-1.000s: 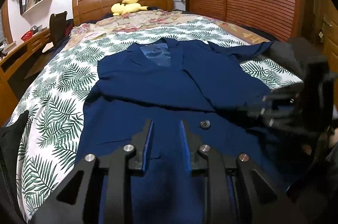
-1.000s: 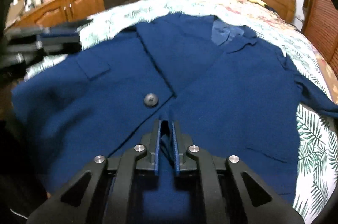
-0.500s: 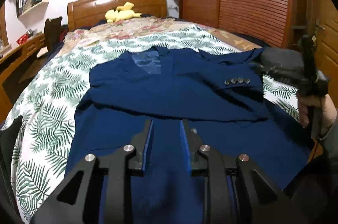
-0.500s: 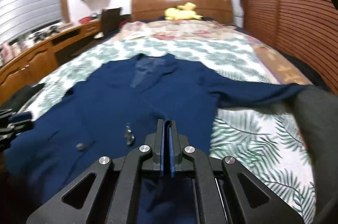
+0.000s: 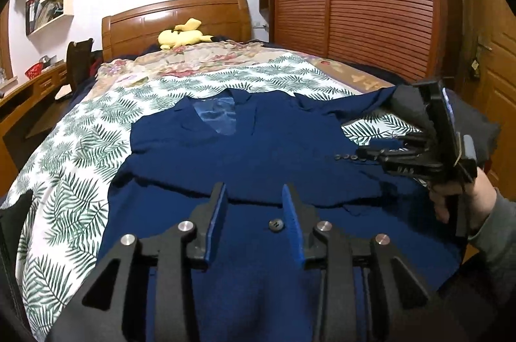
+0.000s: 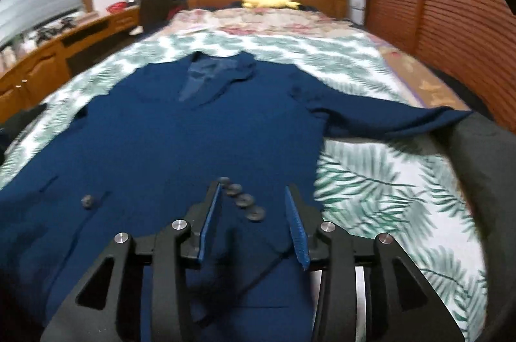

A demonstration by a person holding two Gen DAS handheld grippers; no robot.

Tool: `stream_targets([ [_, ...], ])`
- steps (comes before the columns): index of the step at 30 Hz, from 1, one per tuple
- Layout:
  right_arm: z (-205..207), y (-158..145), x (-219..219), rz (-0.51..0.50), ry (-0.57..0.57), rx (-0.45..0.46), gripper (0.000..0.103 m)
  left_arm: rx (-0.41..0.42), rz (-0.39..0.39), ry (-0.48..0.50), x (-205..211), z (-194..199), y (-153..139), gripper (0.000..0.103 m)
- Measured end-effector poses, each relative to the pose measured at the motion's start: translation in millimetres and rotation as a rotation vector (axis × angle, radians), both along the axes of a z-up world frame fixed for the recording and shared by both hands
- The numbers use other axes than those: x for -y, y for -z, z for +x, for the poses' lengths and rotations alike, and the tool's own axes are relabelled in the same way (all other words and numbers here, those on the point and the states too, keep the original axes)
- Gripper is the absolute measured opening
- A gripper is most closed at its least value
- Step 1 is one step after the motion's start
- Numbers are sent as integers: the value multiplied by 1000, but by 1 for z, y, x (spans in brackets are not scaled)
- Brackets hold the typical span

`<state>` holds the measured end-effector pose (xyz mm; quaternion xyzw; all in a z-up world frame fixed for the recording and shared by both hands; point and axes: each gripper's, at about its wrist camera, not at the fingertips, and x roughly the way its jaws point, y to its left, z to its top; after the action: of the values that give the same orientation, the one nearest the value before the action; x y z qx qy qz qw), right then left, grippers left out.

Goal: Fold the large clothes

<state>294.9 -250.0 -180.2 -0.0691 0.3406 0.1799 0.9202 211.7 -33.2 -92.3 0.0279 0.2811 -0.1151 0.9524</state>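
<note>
The right gripper (image 6: 253,213), clamped on cloth half a second earlier, is now spread wide over the cuff buttons (image 6: 242,200) at lower centre. The folded-in sleeve (image 5: 290,171) is judged released across the navy jacket (image 5: 258,155) on the bed (image 5: 80,148), mid-frame. The left gripper (image 5: 254,213) is held wide, empty.

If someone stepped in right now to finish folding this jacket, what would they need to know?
Left gripper: open, empty, above the navy blue suit jacket near its front button.
Right gripper: open, empty, over the cuff buttons.
Jacket lies face up on the leaf-print bedspread.
Done: one sleeve laid across the chest.
Left: the other sleeve, stretched out sideways, then folding the body.
</note>
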Motion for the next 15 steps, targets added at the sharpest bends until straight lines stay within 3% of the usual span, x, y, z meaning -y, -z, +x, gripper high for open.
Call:
stream_targets([
  [7,12,21,-10,-20,-29,-78,40,-1,11,19,13,16,1,34],
  [15,16,28,-11,-14,-30,-108,40,-30,7,12,18,59,32,34],
])
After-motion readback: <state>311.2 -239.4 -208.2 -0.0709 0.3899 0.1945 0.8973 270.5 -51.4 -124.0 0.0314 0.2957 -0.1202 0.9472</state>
